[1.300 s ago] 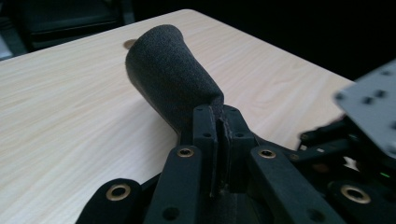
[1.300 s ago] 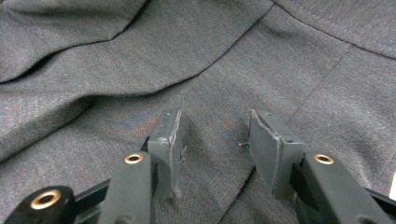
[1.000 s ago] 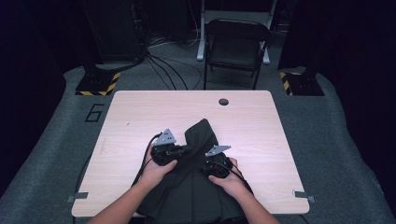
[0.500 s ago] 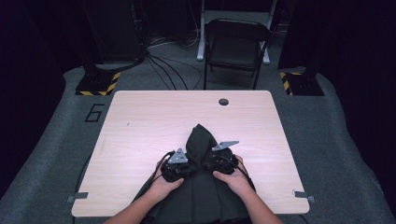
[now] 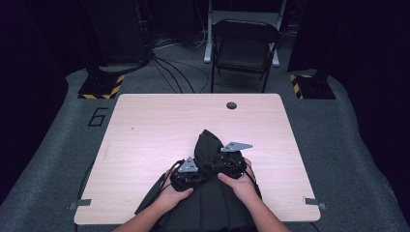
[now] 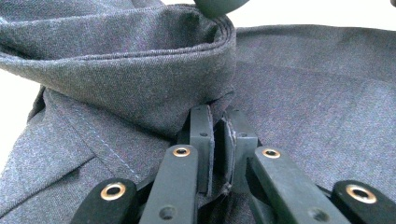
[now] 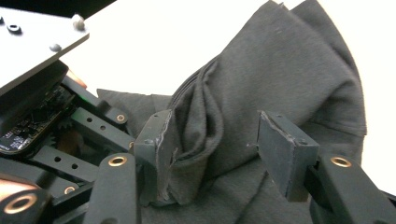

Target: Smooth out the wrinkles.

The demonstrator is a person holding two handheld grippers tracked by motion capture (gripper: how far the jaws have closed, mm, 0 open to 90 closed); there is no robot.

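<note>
A wooden bench (image 5: 145,130) carries a dark cloth (image 5: 208,145) at its near edge. Left claw (image 6: 218,140) clamps a cloth fold. Right claw (image 7: 212,149), just opening, straddles another fold, its right pad clear.

Each hand-held gripper, left (image 5: 187,178) and right (image 5: 229,164), has a black body topped by a grey three-cornered plate. Black linkage arms carry brass-ringed rivets and square dark pads (image 7: 286,150) with worn edges. Forearms are bare.
</note>
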